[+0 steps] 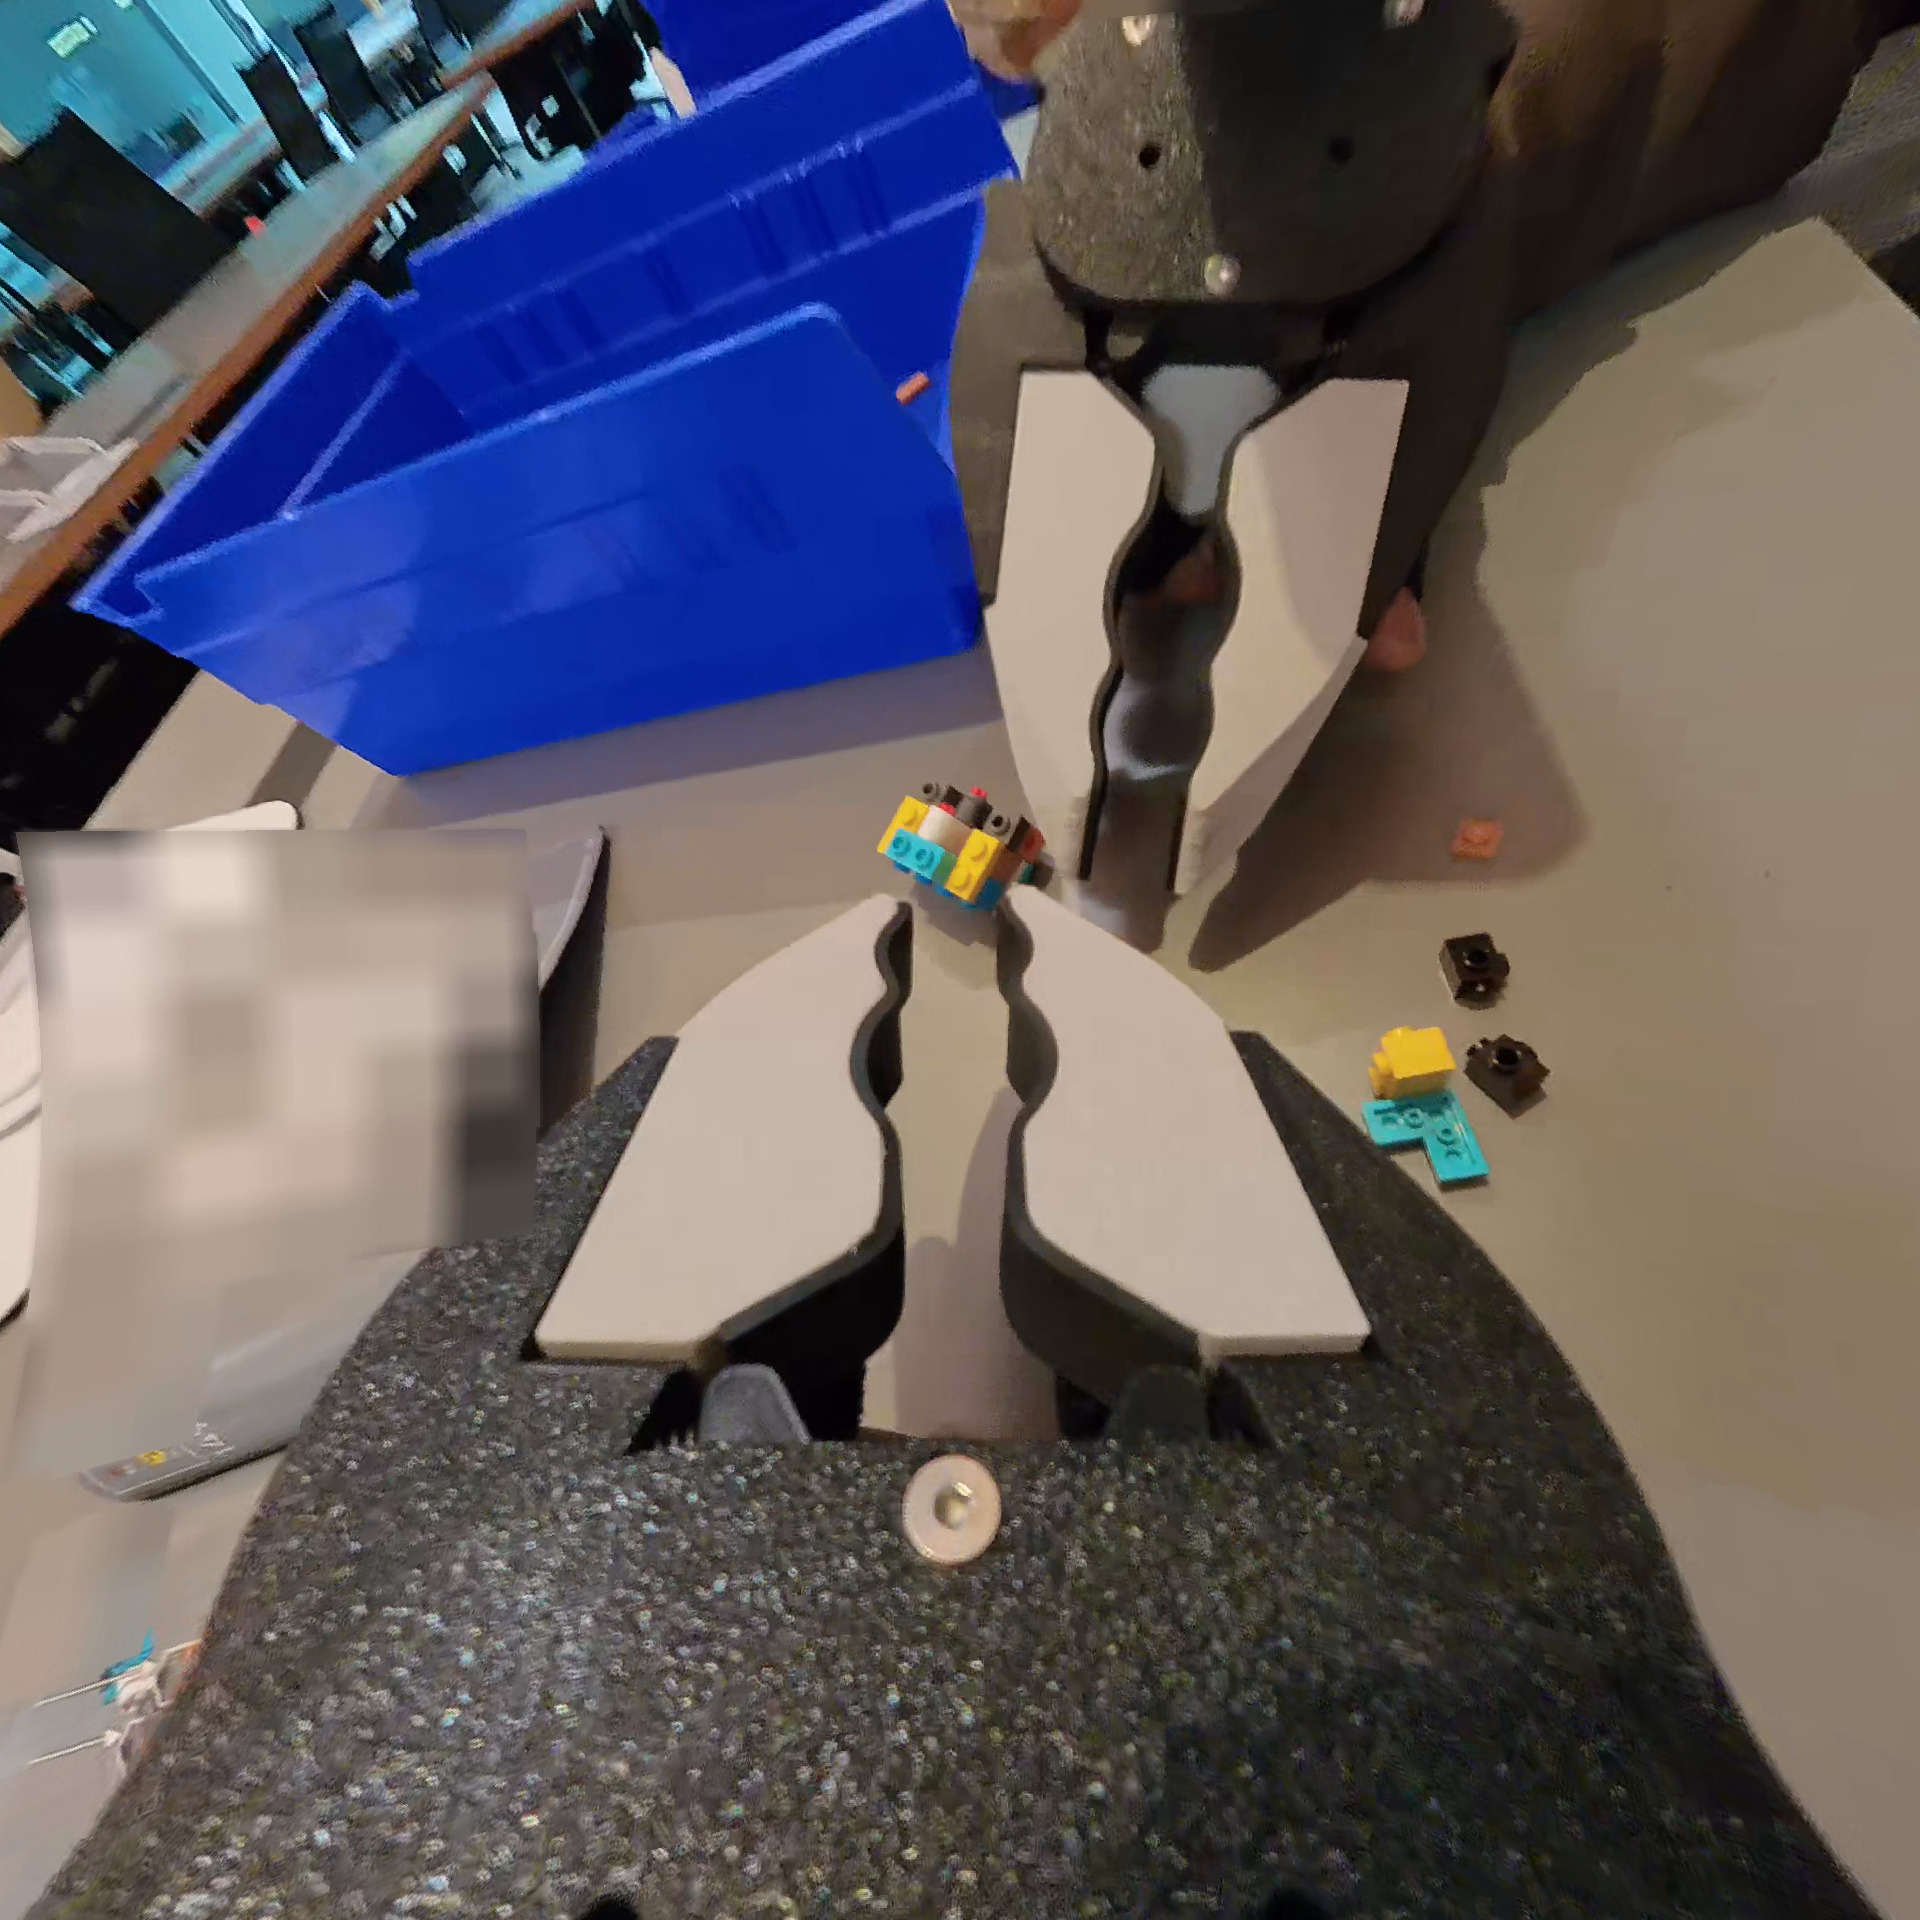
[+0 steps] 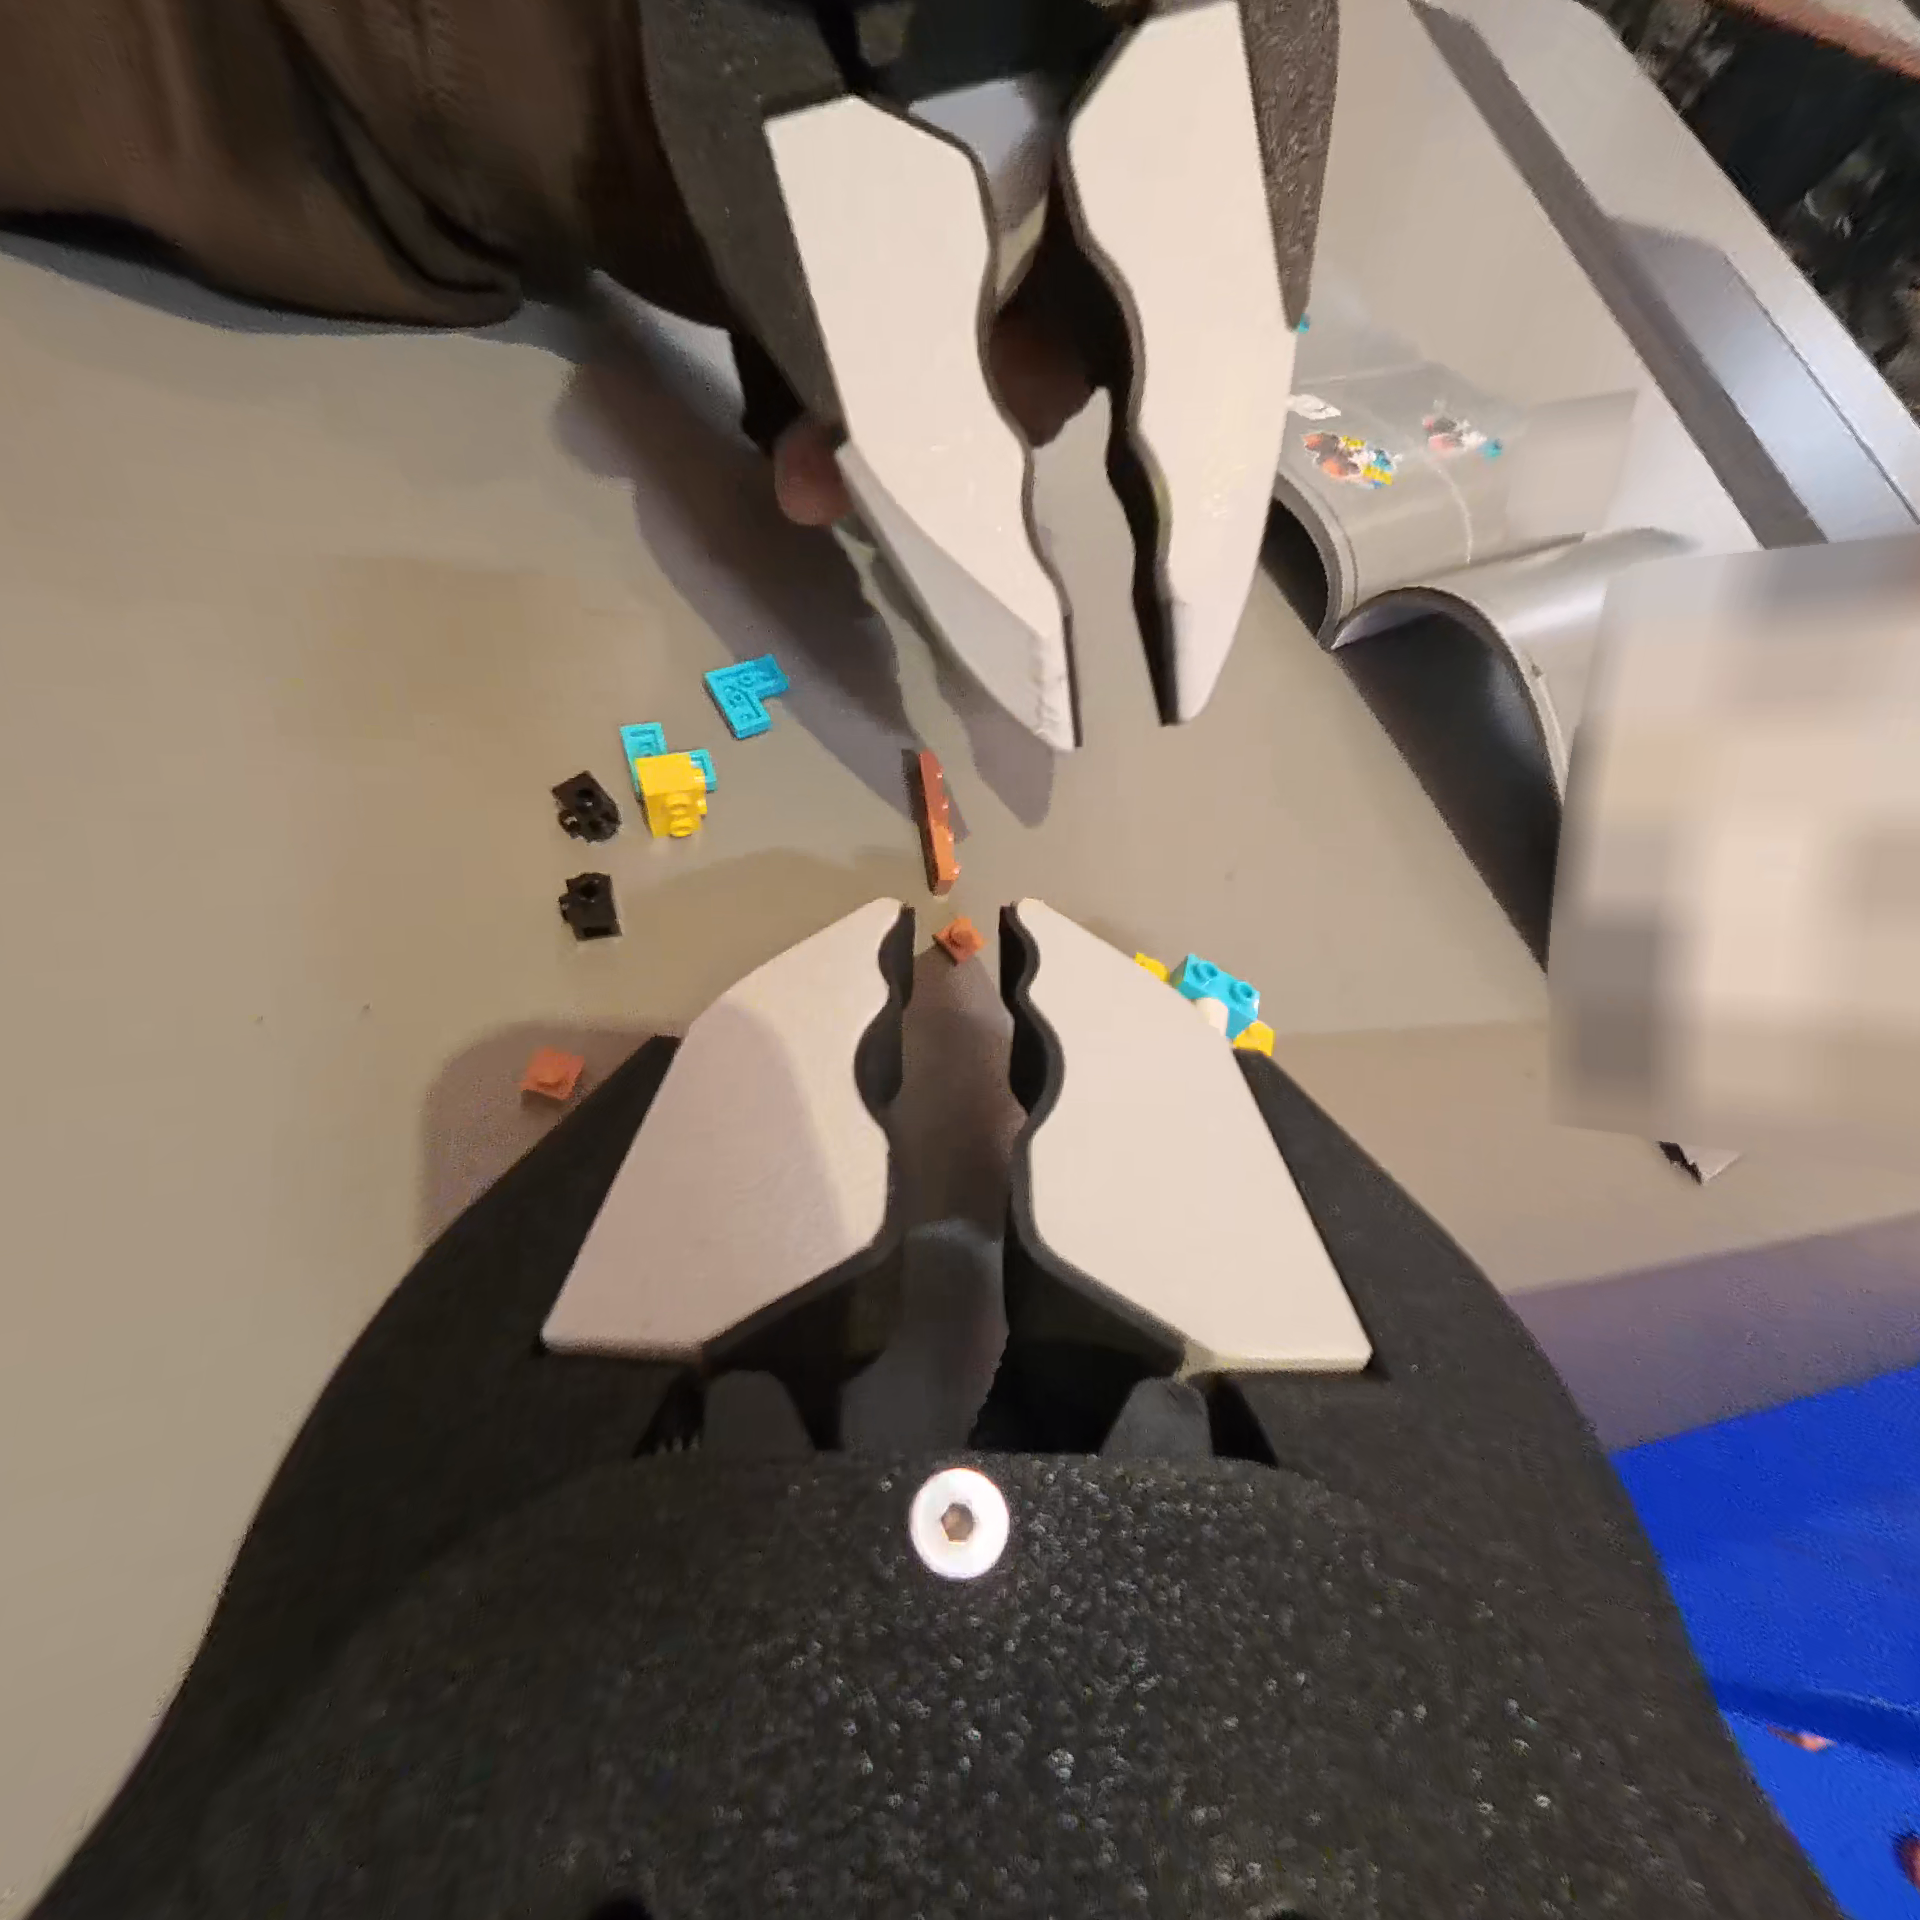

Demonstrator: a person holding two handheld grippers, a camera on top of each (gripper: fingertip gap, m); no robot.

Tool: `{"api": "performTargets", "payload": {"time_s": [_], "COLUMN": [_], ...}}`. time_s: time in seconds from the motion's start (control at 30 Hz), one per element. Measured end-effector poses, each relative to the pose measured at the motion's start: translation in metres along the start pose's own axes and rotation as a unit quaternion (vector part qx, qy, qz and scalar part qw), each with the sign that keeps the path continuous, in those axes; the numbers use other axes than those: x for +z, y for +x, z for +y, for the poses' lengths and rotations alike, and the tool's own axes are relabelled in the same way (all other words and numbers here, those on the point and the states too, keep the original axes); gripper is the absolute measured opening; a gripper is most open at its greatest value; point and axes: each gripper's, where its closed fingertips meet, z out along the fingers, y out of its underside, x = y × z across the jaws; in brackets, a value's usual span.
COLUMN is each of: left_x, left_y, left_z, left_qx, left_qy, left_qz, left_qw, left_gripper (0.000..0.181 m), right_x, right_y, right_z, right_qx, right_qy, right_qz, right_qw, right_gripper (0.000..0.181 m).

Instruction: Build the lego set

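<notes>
A small multicoloured lego assembly [image 1: 961,847] sits on the grey table just beyond my left gripper [image 1: 951,914], which is open and empty. My right gripper [image 2: 956,914] is open, low over the table, and faces the left one [image 2: 1117,727]. A tiny brown plate [image 2: 958,940] lies on the table between its fingertips. A long brown plate [image 2: 935,831] sits just ahead, seemingly on its edge. The assembly [image 2: 1216,997] shows partly hidden beside my right finger. The right gripper [image 1: 1127,894] comes down next to the assembly.
Loose pieces lie to one side: a yellow brick [image 1: 1408,1060] on a teal plate [image 1: 1429,1138], two black pieces [image 1: 1473,966], a small brown plate [image 1: 1477,836] and a teal L-shaped plate [image 2: 746,694]. Blue bins [image 1: 582,582] stand behind. An open booklet [image 2: 1455,468] lies nearby. There is about 4 cm between the tips of the two grippers. The yellow brick [image 1: 1408,1060] lies around 5 cm away from my right fingertips. Seen from the right wrist view [image 2: 673,766] as well.
</notes>
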Motion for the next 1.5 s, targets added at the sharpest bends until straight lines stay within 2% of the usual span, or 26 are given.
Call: {"api": "performTargets", "payload": {"time_s": [0.2,0.47,0.67,0.93,1.07,1.23,1.5], "left_x": [-0.005,-0.008,-0.007,-0.006,-0.003,0.0,0.002], "left_y": [-0.007,-0.019,-0.014,-0.012,-0.008,0.0,0.032], "left_z": [-0.008,-0.002,-0.006,-0.011,-0.011,-0.011,-0.012], "left_qx": [0.009,-0.014,-0.01,-0.004,0.005,0.027,0.137], "left_qy": [0.037,0.039,0.047,0.052,0.047,0.041,0.023], "left_qz": [-0.024,-0.034,-0.023,-0.022,-0.018,-0.007,0.034], "left_qw": [0.999,0.999,0.999,0.998,0.999,0.999,0.99], "left_gripper": [0.015,0.015,0.015,0.015,0.015,0.015,0.014], "right_x": [0.008,0.012,0.016,0.018,0.017,0.014,-0.003], "right_y": [0.001,0.001,0.002,-0.002,-0.002,-0.002,-0.005], "right_z": [0.005,0.011,0.013,0.015,0.015,0.015,-0.005], "right_qx": [-0.007,0.006,0.027,0.057,0.049,0.043,0.081], "right_qy": [-0.021,-0.049,-0.061,-0.075,-0.07,-0.064,0.024], "right_qz": [-0.031,-0.044,-0.054,-0.091,-0.084,-0.076,-0.132], "right_qw": [0.999,0.998,0.996,0.991,0.993,0.994,0.988], "right_gripper": [0.019,0.022,0.024,0.015,0.004,0.004,0.004]}}
